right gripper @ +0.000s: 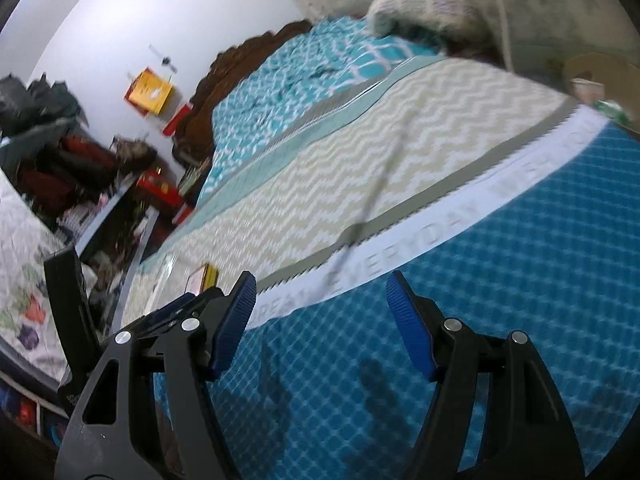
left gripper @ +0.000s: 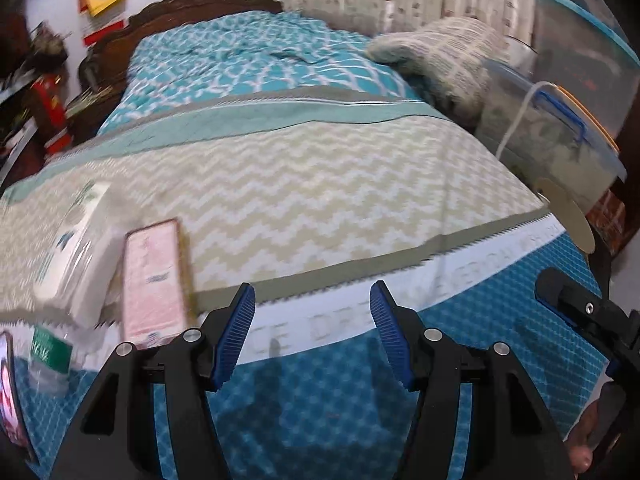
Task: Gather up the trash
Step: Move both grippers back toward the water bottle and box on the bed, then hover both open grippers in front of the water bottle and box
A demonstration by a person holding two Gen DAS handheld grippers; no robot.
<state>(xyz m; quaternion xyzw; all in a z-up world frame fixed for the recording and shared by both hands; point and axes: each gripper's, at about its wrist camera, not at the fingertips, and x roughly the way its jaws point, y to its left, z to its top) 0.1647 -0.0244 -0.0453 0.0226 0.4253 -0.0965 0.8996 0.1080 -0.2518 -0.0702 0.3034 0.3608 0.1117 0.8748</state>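
In the left wrist view a pink flat box lies on the bed's near left, beside a white plastic package and a clear bottle with a green label at the bed's edge. My left gripper is open and empty, just in front of the bed's near edge, right of the pink box. My right gripper is open and empty over the blue cover. The pink box shows small beyond its left finger. The right gripper's body shows at the left view's right edge.
The bed has a chevron blanket and a teal quilt, with a pillow at the far right. A clear storage bin with a blue lid stands at the right. Cluttered shelves stand at the left. A round cardboard disc leans by the bin.
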